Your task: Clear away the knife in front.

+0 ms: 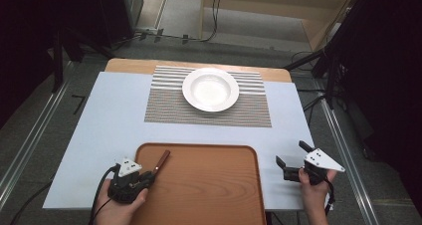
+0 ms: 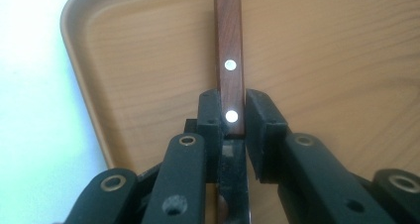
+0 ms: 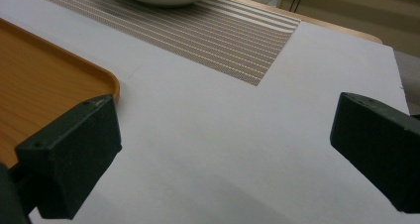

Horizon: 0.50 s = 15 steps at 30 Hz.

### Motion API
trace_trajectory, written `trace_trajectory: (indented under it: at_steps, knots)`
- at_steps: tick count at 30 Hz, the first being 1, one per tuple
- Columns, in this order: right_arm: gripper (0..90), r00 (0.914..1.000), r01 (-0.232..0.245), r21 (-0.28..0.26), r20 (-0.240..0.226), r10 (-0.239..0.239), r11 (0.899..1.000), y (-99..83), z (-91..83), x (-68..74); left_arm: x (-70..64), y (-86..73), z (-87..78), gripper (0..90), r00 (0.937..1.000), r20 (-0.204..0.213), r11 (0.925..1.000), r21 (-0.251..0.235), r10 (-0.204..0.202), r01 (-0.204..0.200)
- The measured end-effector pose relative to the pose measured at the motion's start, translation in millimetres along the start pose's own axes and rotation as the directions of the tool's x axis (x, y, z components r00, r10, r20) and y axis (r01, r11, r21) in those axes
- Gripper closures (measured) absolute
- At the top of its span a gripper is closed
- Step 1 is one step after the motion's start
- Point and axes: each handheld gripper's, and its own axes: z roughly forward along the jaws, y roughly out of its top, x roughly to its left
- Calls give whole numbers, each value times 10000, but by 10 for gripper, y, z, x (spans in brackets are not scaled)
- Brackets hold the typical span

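Table (image 1: pixel 99 135), tray (image 1: pixel 209 195) w/ knife (image 2: pixel 229 60), left gripper (image 2: pixel 232 116) clamping, plate (image 1: pixel 210 89) empty

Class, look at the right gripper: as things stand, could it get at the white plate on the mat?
Probably yes. The right gripper is open and holds nothing, and only bare table and mat lie between it and the plate.
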Motion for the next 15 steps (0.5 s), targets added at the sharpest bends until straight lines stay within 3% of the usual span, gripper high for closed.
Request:
trace_trajectory:
  at_steps: [12,15]
  knots:
    - [0,10000,0,14,1,0,10000,0,1,0,2,12,24,758,9994,-332,9999,53,118,-116]
    - [0,10000,-2,11,0,2,10000,0,1,1,-13,44,13,723,9992,-298,9993,-214,284,-290]
